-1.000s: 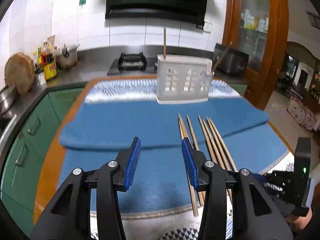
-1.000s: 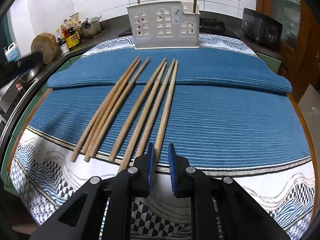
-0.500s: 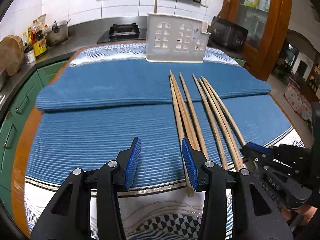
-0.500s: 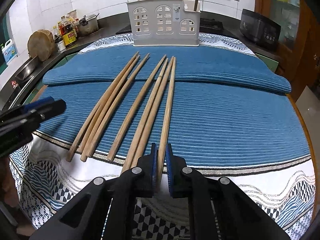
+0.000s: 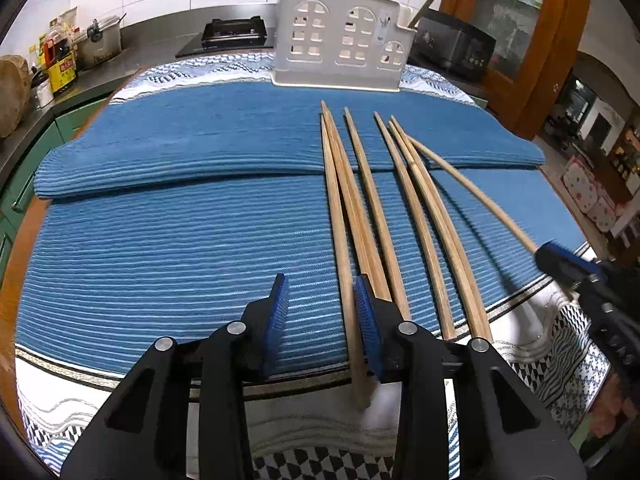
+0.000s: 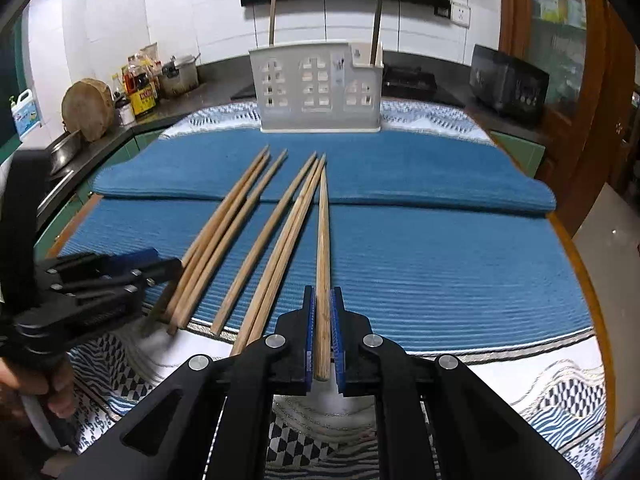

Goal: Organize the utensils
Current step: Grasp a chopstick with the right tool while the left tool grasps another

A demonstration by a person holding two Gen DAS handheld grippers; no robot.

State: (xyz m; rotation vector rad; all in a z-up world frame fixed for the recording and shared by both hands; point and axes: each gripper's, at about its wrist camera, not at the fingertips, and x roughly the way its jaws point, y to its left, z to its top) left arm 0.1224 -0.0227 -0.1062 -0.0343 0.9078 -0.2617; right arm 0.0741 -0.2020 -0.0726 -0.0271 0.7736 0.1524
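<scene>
Several wooden chopsticks (image 5: 416, 208) lie side by side on a blue mat (image 5: 160, 240). My left gripper (image 5: 322, 300) hangs low over their near ends, and its jaws are closing. The leftmost chopstick (image 5: 338, 240) runs between them, close to the right pad (image 5: 366, 320) and apart from the left one. My right gripper (image 6: 322, 320) is shut on the rightmost chopstick (image 6: 322, 240), whose near end is off the mat. In the left wrist view that gripper (image 5: 568, 264) shows at the right edge. A white utensil holder (image 6: 320, 88) stands at the back with two sticks upright in it.
A patterned cloth (image 6: 540, 380) covers the table's near edge under the mat. A counter with bottles and a pot (image 5: 60, 68) runs along the left, with a stove (image 5: 234, 32) behind. A black appliance (image 5: 452, 52) and a wooden cabinet (image 5: 520, 40) stand at the back right.
My left gripper came down and forward over the chopsticks' near ends and its jaws narrowed around the leftmost one. My right gripper closed on the rightmost chopstick and raised it.
</scene>
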